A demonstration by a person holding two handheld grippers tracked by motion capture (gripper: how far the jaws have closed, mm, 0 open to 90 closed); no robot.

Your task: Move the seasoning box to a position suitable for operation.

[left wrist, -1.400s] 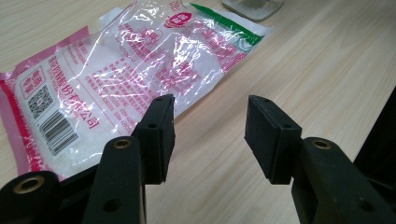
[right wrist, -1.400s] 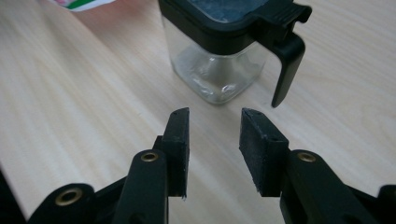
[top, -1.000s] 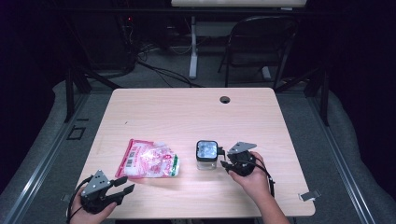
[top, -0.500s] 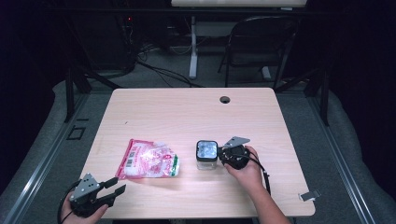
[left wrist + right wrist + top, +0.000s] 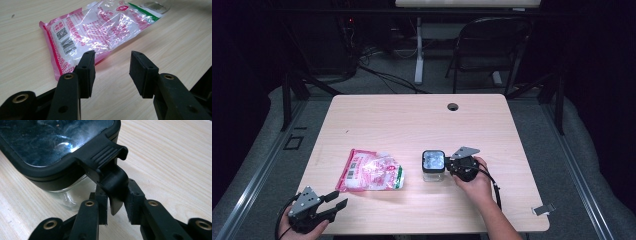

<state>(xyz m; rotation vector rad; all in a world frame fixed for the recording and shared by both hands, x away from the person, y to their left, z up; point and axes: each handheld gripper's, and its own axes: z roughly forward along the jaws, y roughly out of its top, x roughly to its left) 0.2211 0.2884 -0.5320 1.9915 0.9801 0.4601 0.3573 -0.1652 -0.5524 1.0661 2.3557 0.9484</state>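
A small clear container (image 5: 433, 166) with a black lid (image 5: 50, 142) stands at the table's middle right. My right gripper (image 5: 448, 165) is at its right side. Its jaws have just been closing, and their pads (image 5: 101, 202) now clamp the lid's black latch (image 5: 112, 177) between them. A crinkled pink-and-white plastic bag (image 5: 372, 171) lies flat to the container's left. My left gripper (image 5: 339, 201) hovers at the front left edge, open, and points at the bag's near corner (image 5: 62, 67). Nothing is between its jaws. The container's base (image 5: 155, 5) shows beyond the bag (image 5: 100, 27).
The pale wooden table (image 5: 412, 120) has a round cable hole (image 5: 453, 106) near its far edge. A dark folding chair (image 5: 492, 45) and a desk leg stand behind it. A small metal clip (image 5: 543, 210) lies off the front right corner.
My right gripper has edged left, up against the container's side. My left gripper dipped toward the front edge and came back to nearly the same spot.
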